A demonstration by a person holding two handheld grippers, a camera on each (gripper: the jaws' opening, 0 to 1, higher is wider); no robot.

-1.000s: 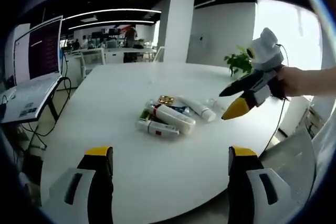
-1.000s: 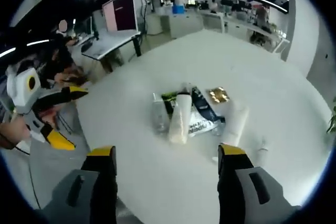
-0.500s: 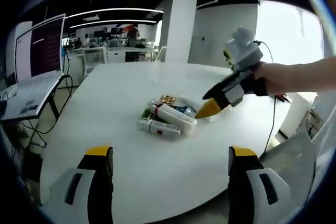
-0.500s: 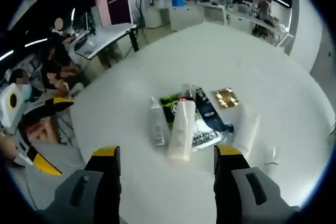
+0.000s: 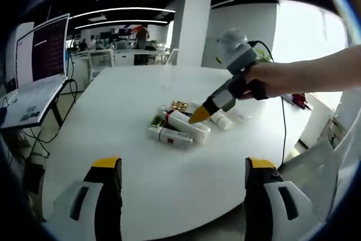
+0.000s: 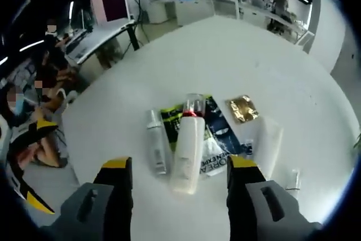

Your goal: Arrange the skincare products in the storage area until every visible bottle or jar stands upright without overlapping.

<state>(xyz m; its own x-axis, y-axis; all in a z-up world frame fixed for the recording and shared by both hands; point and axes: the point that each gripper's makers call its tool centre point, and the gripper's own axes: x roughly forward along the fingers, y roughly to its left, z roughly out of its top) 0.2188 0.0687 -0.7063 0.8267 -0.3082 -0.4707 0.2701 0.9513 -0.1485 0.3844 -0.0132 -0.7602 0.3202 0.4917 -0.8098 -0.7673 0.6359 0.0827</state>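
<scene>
Right gripper (image 6: 176, 165): jaws spread wide, nothing between them, poised just above the near end of the pile. Left gripper (image 5: 177, 165): jaws likewise parted and empty, hanging well back from the pile over the near part of the round white table (image 5: 118, 94).

Directly ahead of the right gripper, between its yellow tips, lies a tall white plastic bottle with a red band and clear cap (image 6: 186, 144), flat on its side, cap pointing away. Just beside it to the left: a slim white tube-like bottle (image 6: 154, 145), also lying down. Under and behind both: dark sachets, one green-black, one navy with white print (image 6: 216, 130). To the right: a broad white squeeze tube (image 6: 269, 142) lying flat; beyond it, a small gold foil packet (image 6: 243, 108). Near the right edge, a small clear item, too faint to identify.

In the left gripper view the right gripper (image 5: 201, 116) shows, held by a hand (image 5: 263, 79), its tip at the pile.

Step, as judged: approach for a first pick; nothing stands upright yet. Next move probably calls for closing on the red-banded bottle across its body, lifting it clear of the sachets, and rotating it to stand on its base.
</scene>
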